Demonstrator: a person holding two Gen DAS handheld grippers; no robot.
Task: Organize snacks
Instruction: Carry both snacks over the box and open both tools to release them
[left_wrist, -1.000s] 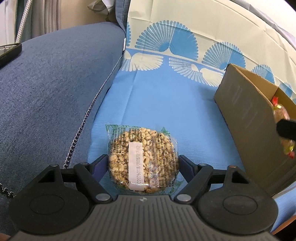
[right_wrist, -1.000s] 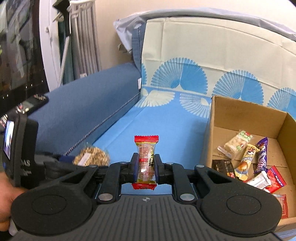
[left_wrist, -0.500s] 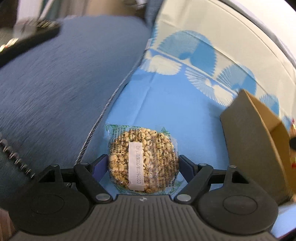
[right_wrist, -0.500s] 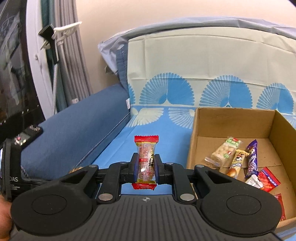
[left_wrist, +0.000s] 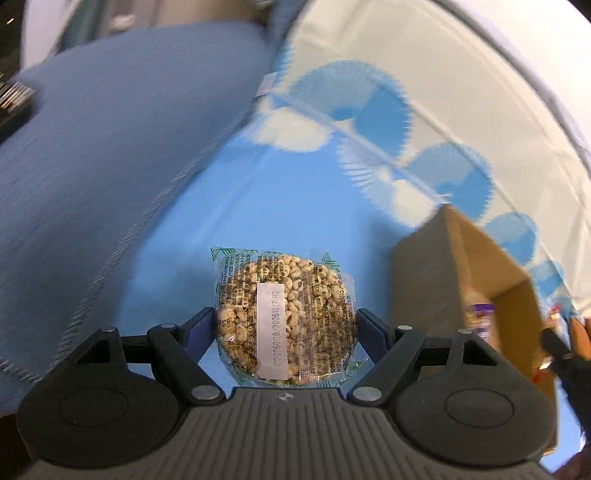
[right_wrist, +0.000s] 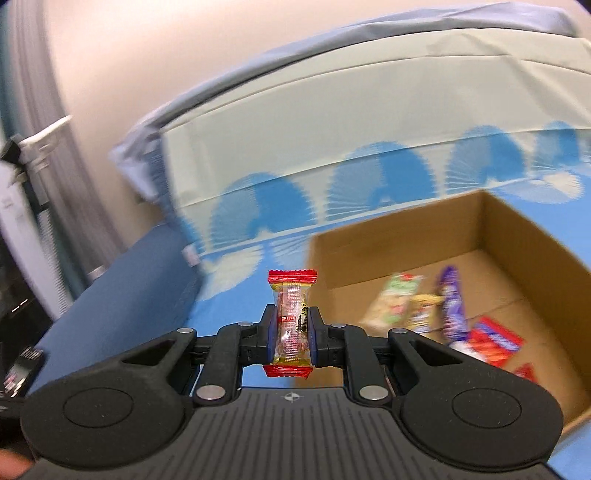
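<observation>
Over blue fan-print cloth (left_wrist: 258, 206), left gripper (left_wrist: 286, 325) clamping puffed-grain cake (left_wrist: 286, 317) – right gripper (right_wrist: 291, 328) pinching red-ended candy (right_wrist: 291, 321), cardboard box (right_wrist: 517, 236) beside.

puffed-grain cake wrapper (left_wrist: 286, 317) | white sticker (left_wrist: 271, 330) reads "C2026018/20261017 R2" | other wrapper print too small to read

Motion-blurred snack packets (right_wrist: 436, 310) inside cardboard box (right_wrist: 517, 240), labels unreadable.

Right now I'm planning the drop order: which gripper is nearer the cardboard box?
Right. The right gripper, shut on a red-ended candy, is at the cardboard box rim. The left gripper, holding a puffed-grain cake, is beside the box's outer wall.
</observation>
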